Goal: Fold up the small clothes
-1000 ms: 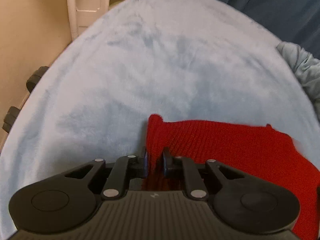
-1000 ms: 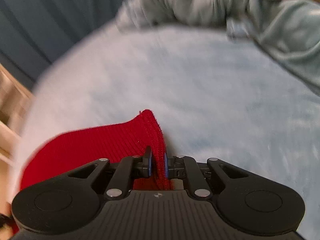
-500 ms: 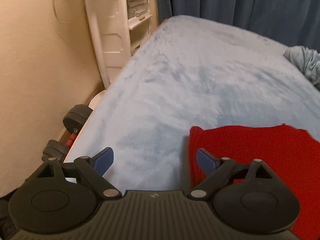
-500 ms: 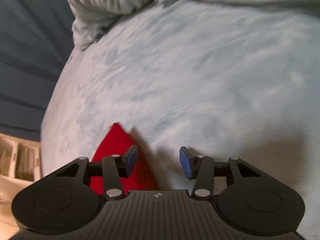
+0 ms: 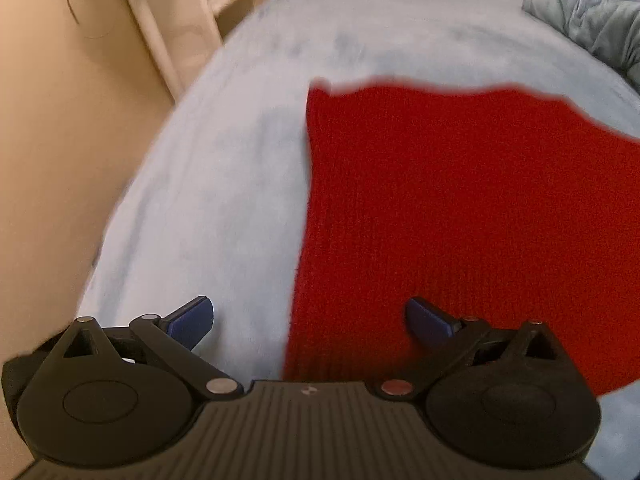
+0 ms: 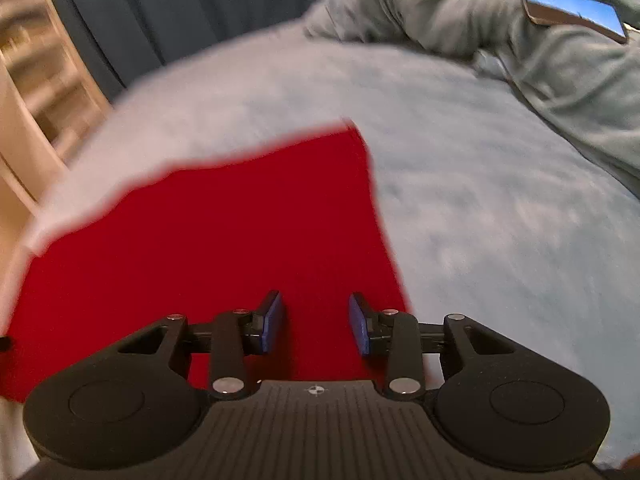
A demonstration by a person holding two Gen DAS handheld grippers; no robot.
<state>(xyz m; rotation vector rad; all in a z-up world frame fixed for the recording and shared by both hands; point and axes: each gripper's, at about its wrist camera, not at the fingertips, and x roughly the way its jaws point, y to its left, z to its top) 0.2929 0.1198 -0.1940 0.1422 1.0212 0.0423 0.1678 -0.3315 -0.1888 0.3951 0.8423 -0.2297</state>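
A red knitted garment [image 5: 460,208] lies flat on the pale blue fleece bed cover [image 5: 224,184]. My left gripper [image 5: 310,318] is wide open and empty, hovering over the garment's left edge near its near end. In the right wrist view the same red garment [image 6: 208,240] fills the lower left. My right gripper [image 6: 316,326] is open and empty, just above the garment near its right edge. Both views are blurred by motion.
A crumpled grey-green blanket [image 6: 520,40] lies at the back right with a phone [image 6: 576,12] on it; it also shows in the left wrist view [image 5: 592,20]. A beige wall [image 5: 60,140] and white shelving [image 5: 192,8] border the bed's left side. Dark blue curtains [image 6: 160,8] hang behind.
Both grippers were shut on the red garment's corners a second ago. They let go and opened, then pulled back toward the near end, so more of the flat garment shows.
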